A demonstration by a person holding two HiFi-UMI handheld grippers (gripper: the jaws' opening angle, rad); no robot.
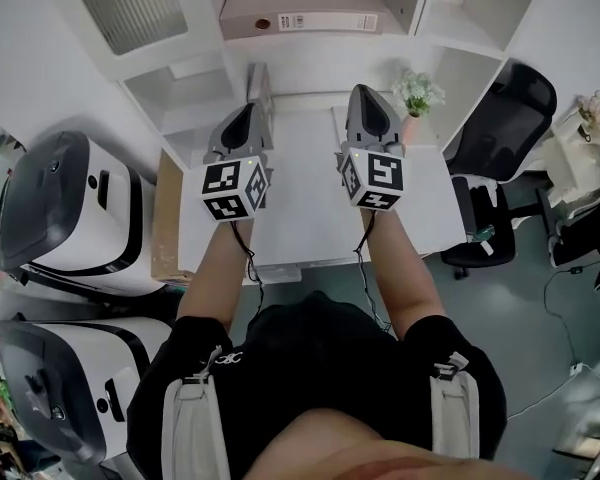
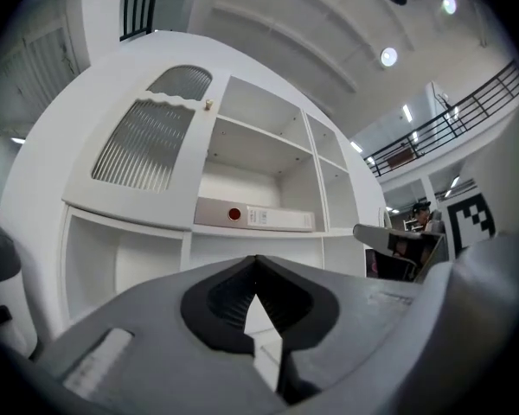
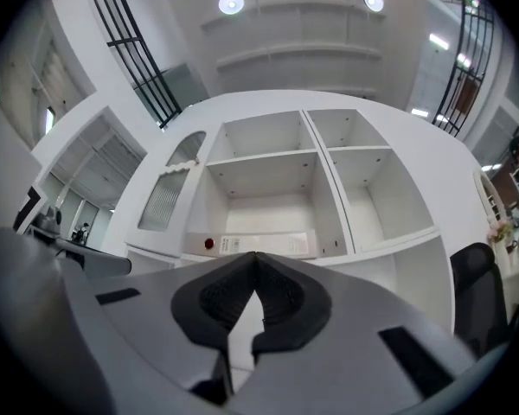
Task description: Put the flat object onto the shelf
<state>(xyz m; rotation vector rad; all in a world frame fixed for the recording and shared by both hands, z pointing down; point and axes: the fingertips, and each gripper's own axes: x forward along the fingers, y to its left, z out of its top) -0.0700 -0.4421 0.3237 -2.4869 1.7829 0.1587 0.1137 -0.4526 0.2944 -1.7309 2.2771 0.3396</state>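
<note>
A flat beige binder (image 1: 300,13) with a red dot and a white label lies on its side on a shelf of the white shelf unit (image 1: 170,93); it also shows as the binder (image 2: 255,217) and the binder (image 3: 259,244) in the gripper views. My left gripper (image 1: 243,116) and right gripper (image 1: 367,96) are held side by side over the white desk (image 1: 300,218), pointing at the shelves, well short of the binder. The left gripper (image 2: 258,262) and the right gripper (image 3: 256,258) are both shut, with nothing between the pads.
A thin grey panel (image 1: 261,83) stands upright behind the left gripper. A potted plant (image 1: 417,96) sits at the desk's back right, a black office chair (image 1: 505,118) beside it. Two white-and-grey machines (image 1: 70,208) stand at the left. A ribbed cabinet door (image 1: 130,3) closes the upper left compartment.
</note>
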